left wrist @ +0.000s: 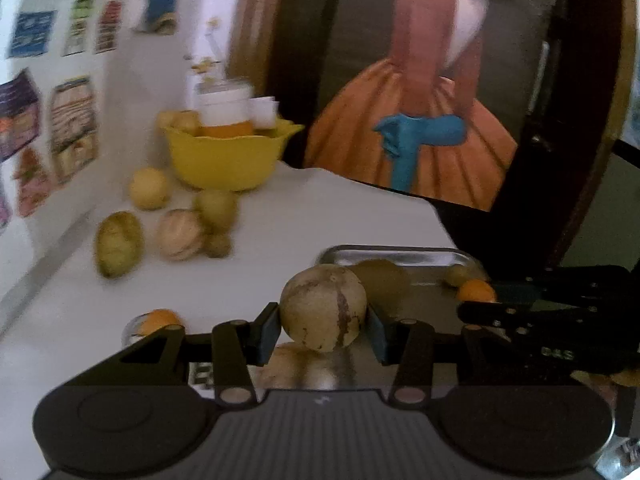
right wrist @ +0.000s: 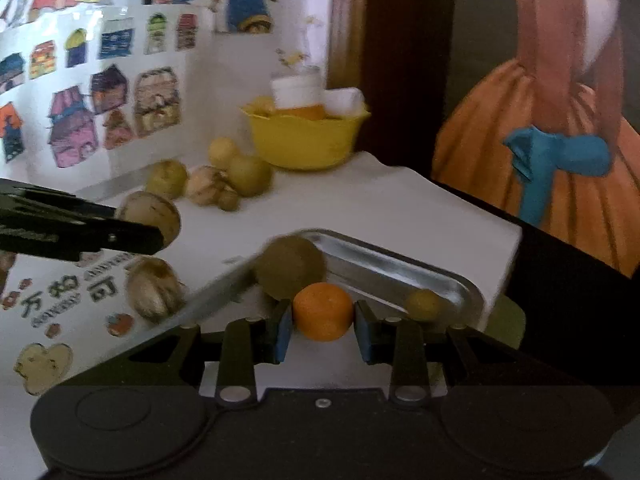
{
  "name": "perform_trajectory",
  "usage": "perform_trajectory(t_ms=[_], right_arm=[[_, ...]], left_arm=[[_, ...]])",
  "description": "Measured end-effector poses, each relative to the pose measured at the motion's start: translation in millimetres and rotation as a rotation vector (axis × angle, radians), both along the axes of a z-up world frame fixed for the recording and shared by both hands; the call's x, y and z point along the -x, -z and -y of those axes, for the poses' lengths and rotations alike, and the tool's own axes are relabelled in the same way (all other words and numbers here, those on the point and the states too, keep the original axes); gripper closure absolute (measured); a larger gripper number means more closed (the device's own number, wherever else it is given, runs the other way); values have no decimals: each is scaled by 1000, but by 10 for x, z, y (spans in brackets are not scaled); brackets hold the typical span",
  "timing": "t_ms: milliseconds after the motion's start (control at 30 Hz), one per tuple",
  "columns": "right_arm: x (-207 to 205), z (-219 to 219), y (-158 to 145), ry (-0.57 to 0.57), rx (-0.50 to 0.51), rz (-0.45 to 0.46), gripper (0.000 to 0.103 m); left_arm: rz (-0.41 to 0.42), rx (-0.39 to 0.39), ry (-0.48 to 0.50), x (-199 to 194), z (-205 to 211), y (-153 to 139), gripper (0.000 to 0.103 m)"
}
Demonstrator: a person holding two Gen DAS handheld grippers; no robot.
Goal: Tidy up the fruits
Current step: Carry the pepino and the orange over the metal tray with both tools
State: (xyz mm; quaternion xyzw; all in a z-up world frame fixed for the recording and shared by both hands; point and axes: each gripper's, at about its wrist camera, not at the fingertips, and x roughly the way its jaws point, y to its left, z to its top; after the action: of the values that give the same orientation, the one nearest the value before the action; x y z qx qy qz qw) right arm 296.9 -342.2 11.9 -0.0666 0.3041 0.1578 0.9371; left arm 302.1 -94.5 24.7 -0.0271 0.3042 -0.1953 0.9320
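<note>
Gripping a tan melon (left wrist: 322,307) and an orange (right wrist: 323,311) above the tray (right wrist: 400,264)

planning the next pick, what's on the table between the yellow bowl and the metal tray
A cluster of loose yellowish fruits beside the yellow bowl; then bare white tabletop up to the metal tray, in the right wrist view.

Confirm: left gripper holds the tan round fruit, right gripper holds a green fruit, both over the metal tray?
Not quite. The right gripper holds an orange fruit, not a green one; the right wrist view shows it clamped between the pads. The rest stands: the left gripper holds the tan round fruit, both by the metal tray.
</note>
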Motion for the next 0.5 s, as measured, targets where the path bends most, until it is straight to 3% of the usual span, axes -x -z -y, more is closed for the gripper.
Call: perform_trajectory(t_ms=[233,500], right_arm=[[-72,241,176,49,4,-18,68],[-166,288,263,43,63,11,68]], left_arm=[[-32,-3,92,-27,352,177,53],[-68,-16,112,-85,479,346,53]])
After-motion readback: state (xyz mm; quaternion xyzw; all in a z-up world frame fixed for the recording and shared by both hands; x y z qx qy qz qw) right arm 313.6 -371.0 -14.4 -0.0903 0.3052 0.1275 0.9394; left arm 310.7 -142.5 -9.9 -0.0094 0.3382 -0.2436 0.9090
